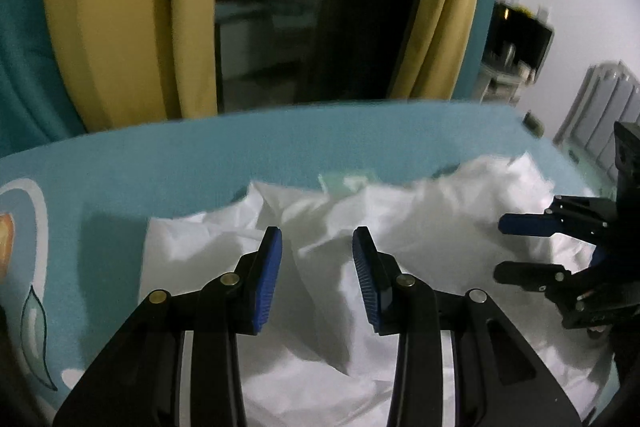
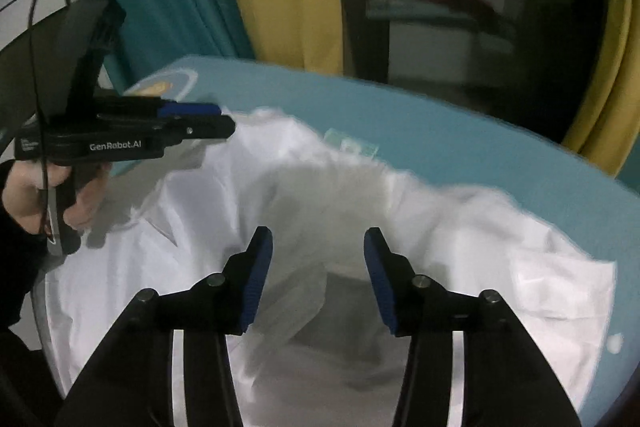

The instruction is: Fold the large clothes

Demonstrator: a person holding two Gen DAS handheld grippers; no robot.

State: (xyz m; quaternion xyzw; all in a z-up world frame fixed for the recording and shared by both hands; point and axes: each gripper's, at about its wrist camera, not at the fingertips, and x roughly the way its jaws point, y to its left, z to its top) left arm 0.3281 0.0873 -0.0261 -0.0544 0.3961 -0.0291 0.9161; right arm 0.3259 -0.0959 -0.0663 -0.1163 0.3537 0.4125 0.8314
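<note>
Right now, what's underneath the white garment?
The white garment lies crumpled on a teal sheet, which shows past its edges. A small pale label peeks out at the far edge. Anything beneath the folds is covered.

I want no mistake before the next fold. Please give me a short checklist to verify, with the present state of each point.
1. Left gripper open and holding nothing: ok.
2. Right gripper open and holding nothing: ok.
3. White garment lies wholly on the teal sheet: cannot tell, its near edge is hidden.
4. Garment is flat enough to fold: not ok, it is crumpled and bunched.
5. The two grippers are apart, not touching: ok.
6. A hem or corner is clearly found for gripping: cannot tell, the pictures are blurred.
</note>
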